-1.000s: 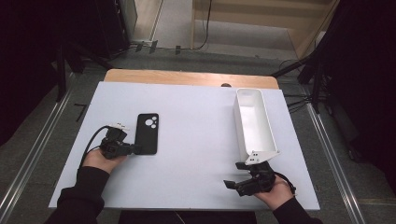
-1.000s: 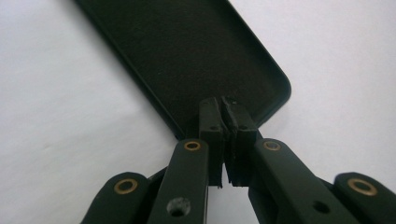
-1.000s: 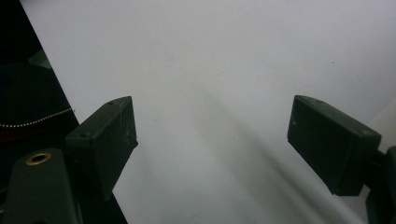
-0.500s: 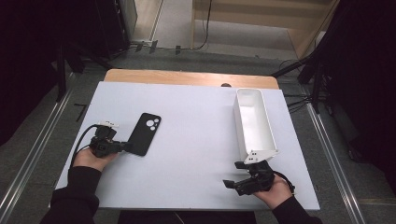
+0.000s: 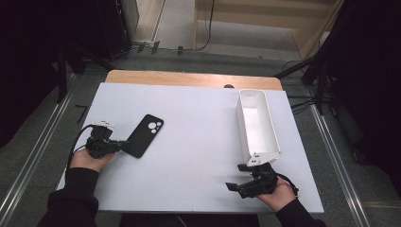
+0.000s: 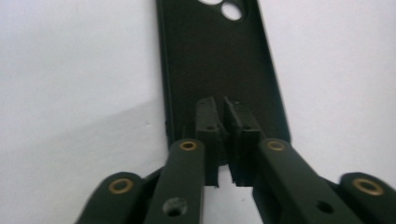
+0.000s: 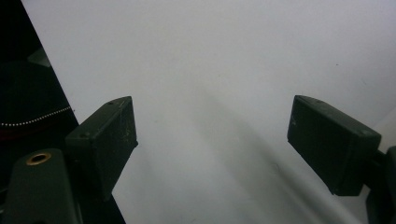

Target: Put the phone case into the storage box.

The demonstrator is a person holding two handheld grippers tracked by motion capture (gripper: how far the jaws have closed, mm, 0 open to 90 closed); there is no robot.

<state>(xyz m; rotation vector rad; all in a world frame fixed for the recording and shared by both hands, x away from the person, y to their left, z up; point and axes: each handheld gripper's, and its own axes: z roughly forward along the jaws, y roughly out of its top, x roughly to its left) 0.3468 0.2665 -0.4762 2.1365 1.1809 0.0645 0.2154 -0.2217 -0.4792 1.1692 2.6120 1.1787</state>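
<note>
A black phone case (image 5: 144, 135) lies flat on the white table (image 5: 198, 156), left of middle, tilted with its camera holes to the upper right. My left gripper (image 5: 124, 143) reaches in from the left, its tips over the case's near end. In the left gripper view the case (image 6: 210, 56) runs away from the left gripper (image 6: 222, 105). Its jaws have just been opening and now stand a narrow slit apart, with nothing between them. My right gripper (image 5: 234, 176) rests near the front right edge, wide open over bare table (image 7: 210, 70), with nothing between the pads of the right gripper (image 7: 212, 126).
A long white bin (image 5: 262, 156) stands at the right, running front to back, its near end just beyond the right gripper. A wooden board (image 5: 189, 79) edges the table's far side. Dark floor and metal rails surround the table.
The left hand has slid left, taking the case with it, and the case has turned from upright to tilted. The right hand and the bin have not moved.
</note>
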